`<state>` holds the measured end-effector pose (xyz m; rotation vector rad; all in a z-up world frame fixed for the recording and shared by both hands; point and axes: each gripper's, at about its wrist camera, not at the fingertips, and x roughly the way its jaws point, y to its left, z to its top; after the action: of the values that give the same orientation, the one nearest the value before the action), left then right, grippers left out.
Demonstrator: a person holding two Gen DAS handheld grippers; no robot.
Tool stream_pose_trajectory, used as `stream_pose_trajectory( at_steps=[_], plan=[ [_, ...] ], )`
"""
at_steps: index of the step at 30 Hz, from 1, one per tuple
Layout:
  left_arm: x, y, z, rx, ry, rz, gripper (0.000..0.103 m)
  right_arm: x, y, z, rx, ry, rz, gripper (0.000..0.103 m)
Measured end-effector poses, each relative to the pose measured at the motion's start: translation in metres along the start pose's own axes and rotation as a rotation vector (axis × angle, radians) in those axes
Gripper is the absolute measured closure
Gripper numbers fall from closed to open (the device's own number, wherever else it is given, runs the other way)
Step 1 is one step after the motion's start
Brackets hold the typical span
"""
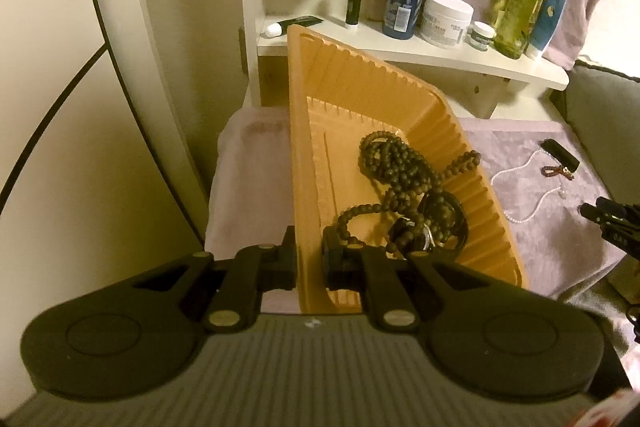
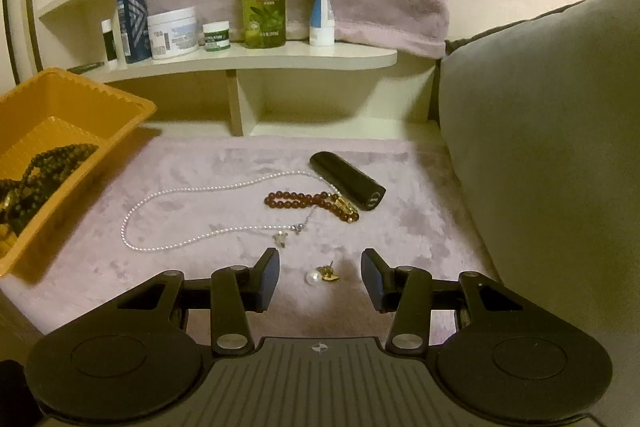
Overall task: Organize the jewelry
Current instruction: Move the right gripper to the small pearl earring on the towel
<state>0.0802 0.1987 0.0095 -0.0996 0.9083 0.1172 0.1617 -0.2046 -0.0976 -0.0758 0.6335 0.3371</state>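
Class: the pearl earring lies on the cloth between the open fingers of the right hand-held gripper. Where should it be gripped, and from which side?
Grip the pearl earring across its round pearl, coming down from above and the near side, as the right hand-held gripper already points. The gold back beside it looks too thin and flat to pinch reliably.

A mauve plush cloth [image 2: 208, 179] covers the surface. On it, at the left, sits an orange tray [image 2: 120, 131], tilted. Toward the middle lies a white pearl necklace [image 2: 168, 193] in a long loop, with a red bead bracelet [image 2: 304, 198] just beside it and a black tube [image 2: 347, 179] touching the bracelet's far end. Nearer, a pearl earring [image 2: 320, 275] lies alone. A grey cushion [image 2: 540, 131] borders the cloth on the right.
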Motion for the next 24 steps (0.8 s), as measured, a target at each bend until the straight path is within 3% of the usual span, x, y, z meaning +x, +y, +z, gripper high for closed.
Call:
stream_pose_trajectory(
  at_steps=[6,16,24],
  plan=[
    [0.001,0.0,0.002,0.012,0.016,-0.007,0.093,0.006,-0.002,0.0,0.016,0.011,-0.004,0.057],
    [0.002,0.001,0.003,0.015,0.024,-0.006,0.093,0.01,-0.005,0.002,0.058,0.013,-0.003,0.077],
    [0.003,0.001,0.003,0.015,0.025,-0.003,0.093,0.015,-0.003,-0.002,0.027,0.037,-0.006,0.077]
  ],
)
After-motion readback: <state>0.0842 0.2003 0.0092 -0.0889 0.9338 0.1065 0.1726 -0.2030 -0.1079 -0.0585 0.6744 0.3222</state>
